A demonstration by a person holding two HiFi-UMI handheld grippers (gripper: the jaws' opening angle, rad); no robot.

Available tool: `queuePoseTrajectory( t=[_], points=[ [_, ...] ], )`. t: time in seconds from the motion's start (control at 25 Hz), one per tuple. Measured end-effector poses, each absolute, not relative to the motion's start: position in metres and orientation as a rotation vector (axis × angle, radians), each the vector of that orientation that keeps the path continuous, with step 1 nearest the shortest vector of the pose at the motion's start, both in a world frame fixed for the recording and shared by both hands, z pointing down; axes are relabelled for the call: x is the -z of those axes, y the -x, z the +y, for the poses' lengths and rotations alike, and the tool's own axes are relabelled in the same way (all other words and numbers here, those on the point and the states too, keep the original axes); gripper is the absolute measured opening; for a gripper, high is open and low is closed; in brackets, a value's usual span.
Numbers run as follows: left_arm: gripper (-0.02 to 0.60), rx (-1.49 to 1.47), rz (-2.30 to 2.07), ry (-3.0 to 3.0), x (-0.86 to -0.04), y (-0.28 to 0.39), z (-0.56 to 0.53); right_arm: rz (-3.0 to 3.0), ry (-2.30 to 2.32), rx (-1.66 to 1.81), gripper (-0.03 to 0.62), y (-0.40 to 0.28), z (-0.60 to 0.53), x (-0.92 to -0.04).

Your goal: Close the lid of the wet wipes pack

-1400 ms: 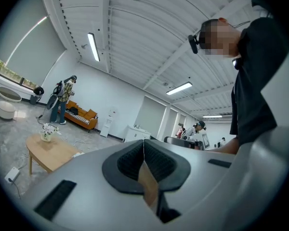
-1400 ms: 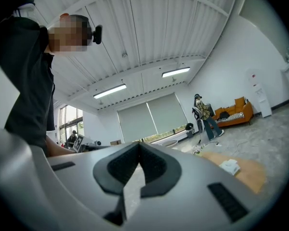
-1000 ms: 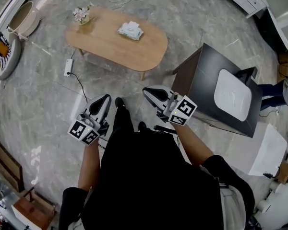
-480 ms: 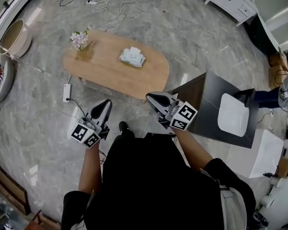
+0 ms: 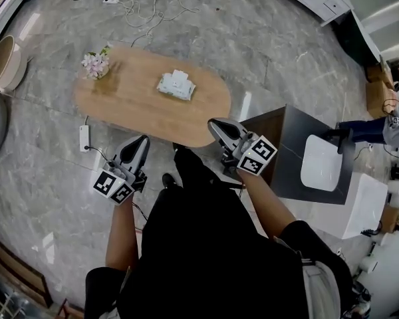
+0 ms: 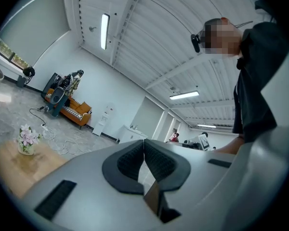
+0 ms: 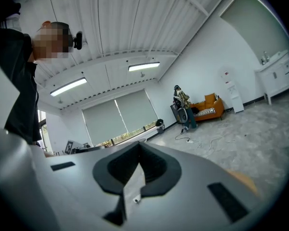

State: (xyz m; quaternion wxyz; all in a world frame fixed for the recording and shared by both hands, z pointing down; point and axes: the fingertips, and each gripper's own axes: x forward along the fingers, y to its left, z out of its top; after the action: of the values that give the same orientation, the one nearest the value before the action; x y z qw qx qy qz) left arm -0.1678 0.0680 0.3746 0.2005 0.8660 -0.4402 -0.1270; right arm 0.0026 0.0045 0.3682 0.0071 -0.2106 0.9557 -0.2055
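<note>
The wet wipes pack (image 5: 175, 85), white and pale green with its lid standing up, lies in the middle of an oval wooden coffee table (image 5: 133, 108) in the head view. My left gripper (image 5: 138, 143) is held near the table's front edge, shut and empty. My right gripper (image 5: 219, 127) hovers at the table's front right end, also shut with nothing in it. Both gripper views point up toward the ceiling; the left gripper (image 6: 144, 147) and right gripper (image 7: 138, 150) show their pads pressed together. The pack is absent from both gripper views.
A small vase of pink flowers (image 5: 93, 64) stands on the table's left end. A dark cabinet (image 5: 294, 153) with a white basin (image 5: 321, 162) is at the right. A power strip (image 5: 84, 138) and cables (image 5: 149, 8) lie on the marble floor.
The person has stepped closer to the coffee table, so it now lies lower in the head view. Both grippers stayed shut and now reach the table's near edge.
</note>
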Motion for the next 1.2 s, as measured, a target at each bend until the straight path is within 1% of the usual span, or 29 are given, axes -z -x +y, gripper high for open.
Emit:
queuePoseTrajectory(
  t=[0.28, 0.64, 0.96, 1.2],
  points=[
    [0.017, 0.248, -1.239, -2.352, -0.412, 0.170, -0.013, 2.976, 0.647, 0.773, 0.012, 0.001, -0.094, -0.417],
    [0.017, 0.184, -1.277, -2.200, -0.471, 0.182, -0.105, 2.961, 0.626, 0.923, 0.012, -0.004, -0.233, -0.494],
    [0.017, 0.119, -1.263, -2.113, -0.539, 0.199, -0.147, 2.924, 0.708, 1.134, 0.012, -0.001, -0.306, -0.598],
    [0.017, 0.094, -1.189, -2.097, -0.603, 0.197, -0.178, 2.896, 0.727, 1.240, 0.012, 0.005, -0.339, -0.664]
  ],
)
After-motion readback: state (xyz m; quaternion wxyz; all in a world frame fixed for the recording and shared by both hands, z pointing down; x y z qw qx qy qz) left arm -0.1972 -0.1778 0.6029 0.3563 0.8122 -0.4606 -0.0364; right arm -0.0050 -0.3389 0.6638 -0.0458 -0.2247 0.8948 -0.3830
